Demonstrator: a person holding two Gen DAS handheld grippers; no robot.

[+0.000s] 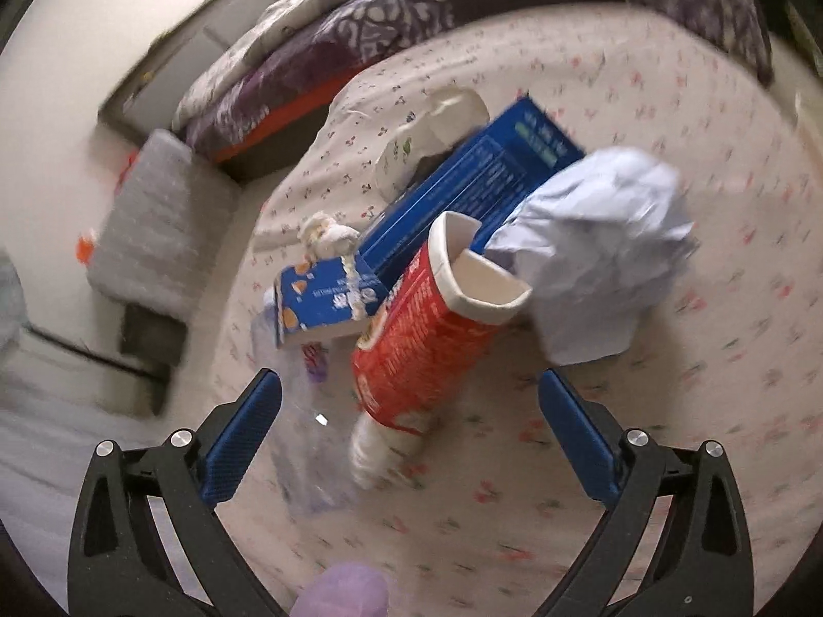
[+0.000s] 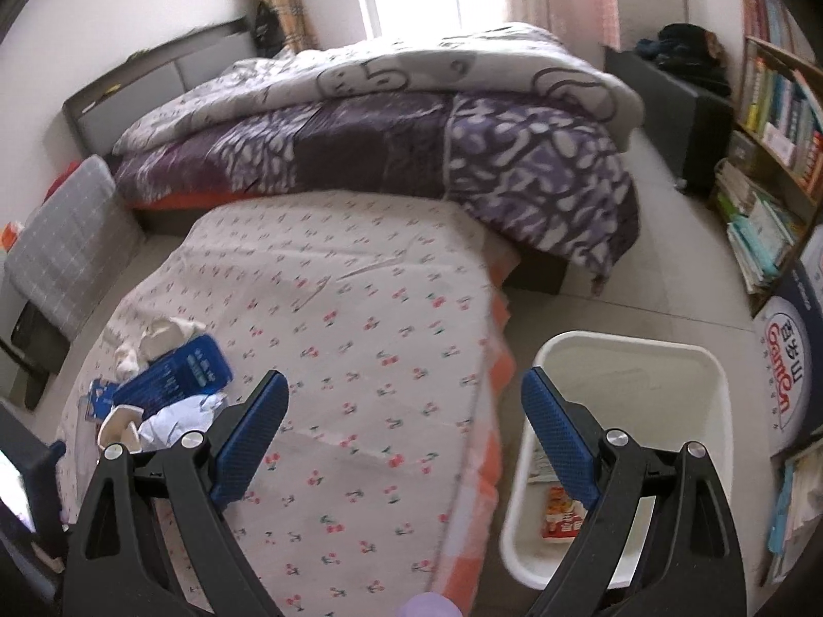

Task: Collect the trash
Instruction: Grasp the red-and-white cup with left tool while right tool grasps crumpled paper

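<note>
A pile of trash lies on the cherry-print cloth (image 1: 617,437). It holds a crushed red paper cup (image 1: 422,344), a long blue box (image 1: 478,190), a small blue carton (image 1: 324,303), crumpled pale blue paper (image 1: 602,257), a clear plastic bag (image 1: 308,442) and white wads (image 1: 324,234). My left gripper (image 1: 411,396) is open just above the red cup, empty. My right gripper (image 2: 406,396) is open and empty over the cloth's right edge. The pile shows at its left (image 2: 164,385). A white bin (image 2: 627,442) stands on the floor to the right with a red packet (image 2: 563,514) inside.
A bed with a purple patterned quilt (image 2: 411,144) lies behind the cloth-covered table. A grey cushion (image 2: 67,247) sits at the left. Bookshelves (image 2: 771,128) line the right wall, and a round printed box (image 2: 787,375) stands beside the bin.
</note>
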